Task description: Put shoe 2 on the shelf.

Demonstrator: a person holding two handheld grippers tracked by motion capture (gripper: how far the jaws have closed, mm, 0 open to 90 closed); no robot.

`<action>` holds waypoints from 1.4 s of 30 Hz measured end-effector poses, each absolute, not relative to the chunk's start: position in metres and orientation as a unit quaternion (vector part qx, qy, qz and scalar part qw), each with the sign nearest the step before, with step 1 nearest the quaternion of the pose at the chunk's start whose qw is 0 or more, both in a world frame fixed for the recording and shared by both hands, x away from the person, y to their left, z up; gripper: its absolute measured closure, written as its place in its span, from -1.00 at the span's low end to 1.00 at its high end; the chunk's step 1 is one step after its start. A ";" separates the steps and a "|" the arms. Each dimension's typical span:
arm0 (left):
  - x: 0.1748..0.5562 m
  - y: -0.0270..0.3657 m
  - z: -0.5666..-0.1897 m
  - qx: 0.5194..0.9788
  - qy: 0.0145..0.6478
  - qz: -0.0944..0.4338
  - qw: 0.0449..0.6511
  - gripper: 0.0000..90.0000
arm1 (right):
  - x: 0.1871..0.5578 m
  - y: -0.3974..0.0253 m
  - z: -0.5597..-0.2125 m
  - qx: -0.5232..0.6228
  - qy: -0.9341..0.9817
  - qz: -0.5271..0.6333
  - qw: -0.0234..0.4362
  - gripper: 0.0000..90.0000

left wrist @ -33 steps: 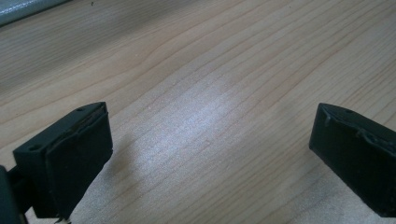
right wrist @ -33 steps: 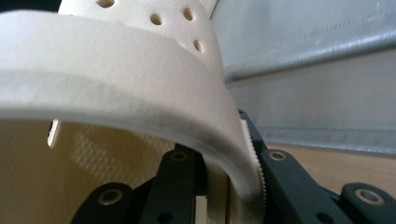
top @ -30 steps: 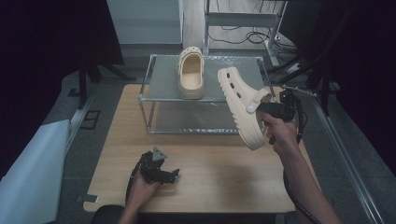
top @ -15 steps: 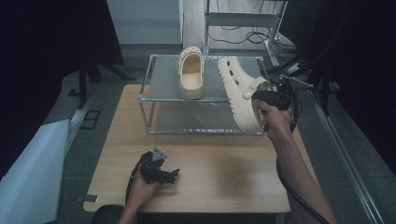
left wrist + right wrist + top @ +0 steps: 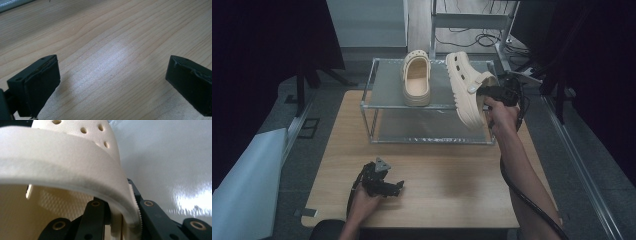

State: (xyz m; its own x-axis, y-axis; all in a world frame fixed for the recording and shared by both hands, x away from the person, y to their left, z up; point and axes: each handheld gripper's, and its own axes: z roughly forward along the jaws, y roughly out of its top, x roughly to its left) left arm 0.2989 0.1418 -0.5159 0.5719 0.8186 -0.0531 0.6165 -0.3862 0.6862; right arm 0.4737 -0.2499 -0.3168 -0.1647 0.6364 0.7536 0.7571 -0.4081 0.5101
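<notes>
Idling at 7 o'clock on the table (image 5: pixel 332 150), the left gripper (image 5: pixel 388 188) lies low on the wood in the person's hand; in the left gripper view its jaws are spread wide with only bare grain between them. No job for it in this step, I'd leave it parked.

Rack (image 5: pixel 377 95) sits at 12 o'clock. One clog (image 5: pixel 416 77) already lies flat on the top shelf, left of centre, sole down, toe pointing to 12.

Second clog (image 5: pixel 464 90) is in the air at 1 o'clock, tilted on its side over the right end of the shelf, heel overhanging the front edge. Right gripper (image 5: pixel 125 215) is pinching it at the rim beside the strap; the right gripper view shows the foam wall squeezed between the jaws, shelf surface beyond.

Step in hand, as I read it: set this clog beside the first.
- Roll the wrist so the sole faces down before lowering.
- Push forward toward 12 so the heel clears the front rail.
- Keep a gap from the first clog, toes parallel.
- Let go only once the sole rests flat, else it may tip off the right edge.
</notes>
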 end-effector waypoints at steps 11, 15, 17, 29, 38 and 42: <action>0.299 0.143 -0.515 0.817 0.441 0.147 0.343 -1.00 | 0.494 -0.242 -0.312 -0.658 -0.538 -0.525 0.032 0.79; 0.299 0.143 -0.515 0.816 0.441 0.146 0.343 -1.00 | 0.504 -0.238 -0.309 -0.663 -0.537 -0.521 0.017 0.79; 0.299 0.143 -0.516 0.816 0.442 0.146 0.343 -1.00 | 0.509 -0.235 -0.309 -0.665 -0.538 -0.518 0.015 0.79; 0.300 0.143 -0.516 0.819 0.440 0.141 0.340 -1.00 | 0.534 -0.232 -0.316 -0.683 -0.528 -0.504 -0.003 0.78; 0.300 0.142 -0.517 0.818 0.442 0.136 0.343 -1.00 | 0.547 -0.225 -0.316 -0.689 -0.525 -0.498 -0.027 0.77; 0.300 0.142 -0.517 0.817 0.442 0.136 0.344 -1.00 | 0.551 -0.217 -0.318 -0.693 -0.524 -0.494 -0.037 0.73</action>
